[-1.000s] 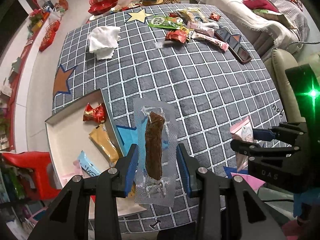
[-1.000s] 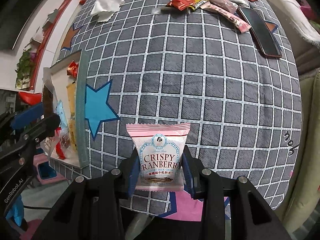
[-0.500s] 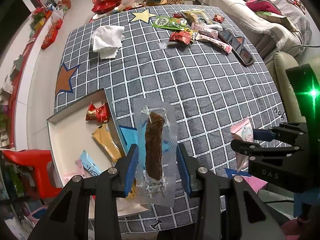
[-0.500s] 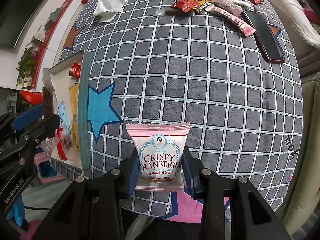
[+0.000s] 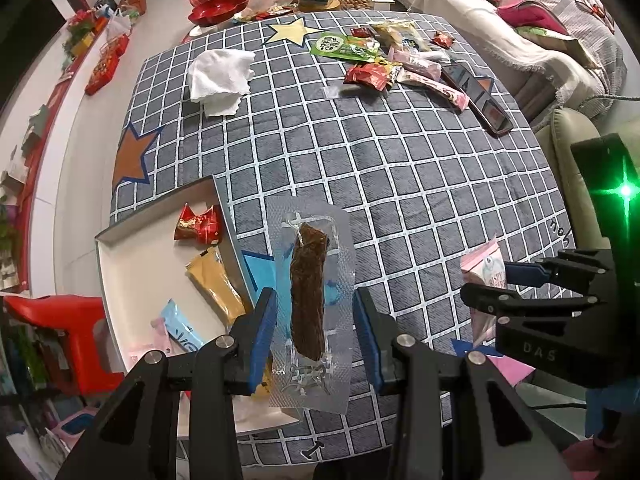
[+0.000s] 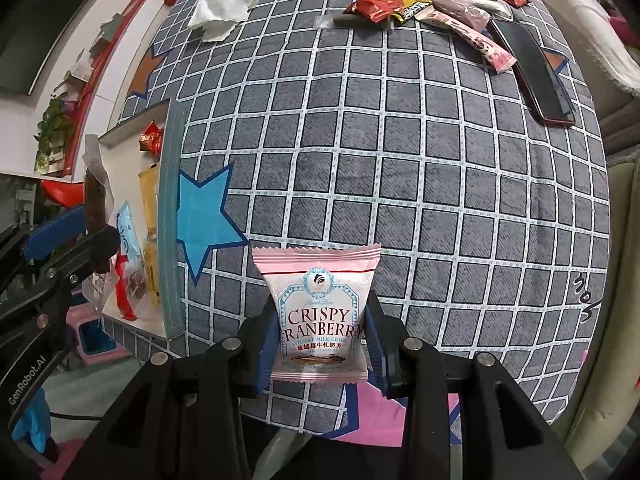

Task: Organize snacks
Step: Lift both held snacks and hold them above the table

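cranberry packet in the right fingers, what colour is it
Pale pink cranberry packet with a light blue emblem and red lettering, clearest in the right wrist view.

My left gripper (image 5: 314, 334): black angular linkages, blue pads, silver screw heads, "GenRobot.AI" lettering on its side. My right gripper (image 6: 320, 338): same build, "DAS" lettering, green light on housing.

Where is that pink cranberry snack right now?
The pink cranberry packet is clamped in the right gripper, above the checked tablecloth's near edge, right of the blue star.

A home living room: sofa (image 5: 472, 16) (blanket-draped) beside a cloth-covered table (image 5: 360, 160).
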Demonstrator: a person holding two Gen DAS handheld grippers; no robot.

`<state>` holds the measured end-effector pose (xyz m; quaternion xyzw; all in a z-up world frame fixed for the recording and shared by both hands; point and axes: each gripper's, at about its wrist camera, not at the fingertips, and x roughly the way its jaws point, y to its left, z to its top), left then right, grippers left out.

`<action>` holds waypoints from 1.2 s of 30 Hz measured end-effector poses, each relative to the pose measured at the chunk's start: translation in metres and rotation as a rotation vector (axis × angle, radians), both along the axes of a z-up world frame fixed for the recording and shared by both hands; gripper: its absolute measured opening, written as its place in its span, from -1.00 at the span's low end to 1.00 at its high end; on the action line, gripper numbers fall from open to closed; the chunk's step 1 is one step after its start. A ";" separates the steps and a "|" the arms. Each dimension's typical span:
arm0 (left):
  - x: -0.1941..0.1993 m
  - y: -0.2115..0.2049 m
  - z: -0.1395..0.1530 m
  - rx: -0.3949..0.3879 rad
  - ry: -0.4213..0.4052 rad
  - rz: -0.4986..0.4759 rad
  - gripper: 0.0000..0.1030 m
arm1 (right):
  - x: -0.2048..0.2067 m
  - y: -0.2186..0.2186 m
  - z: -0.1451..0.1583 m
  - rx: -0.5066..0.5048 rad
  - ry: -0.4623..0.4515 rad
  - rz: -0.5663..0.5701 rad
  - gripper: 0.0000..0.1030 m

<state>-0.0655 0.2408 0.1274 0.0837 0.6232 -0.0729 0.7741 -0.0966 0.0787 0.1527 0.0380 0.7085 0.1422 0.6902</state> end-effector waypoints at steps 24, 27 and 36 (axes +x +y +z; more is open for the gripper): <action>0.001 0.005 0.002 0.000 -0.003 0.001 -0.18 | 0.002 0.003 -0.001 0.003 0.002 0.007 -0.21; 0.001 0.007 0.003 0.000 -0.003 0.002 -0.18 | 0.001 0.004 0.000 0.003 0.000 0.012 -0.21; 0.001 0.010 0.004 0.000 -0.004 0.009 -0.18 | 0.000 0.006 -0.001 0.004 0.001 0.018 -0.21</action>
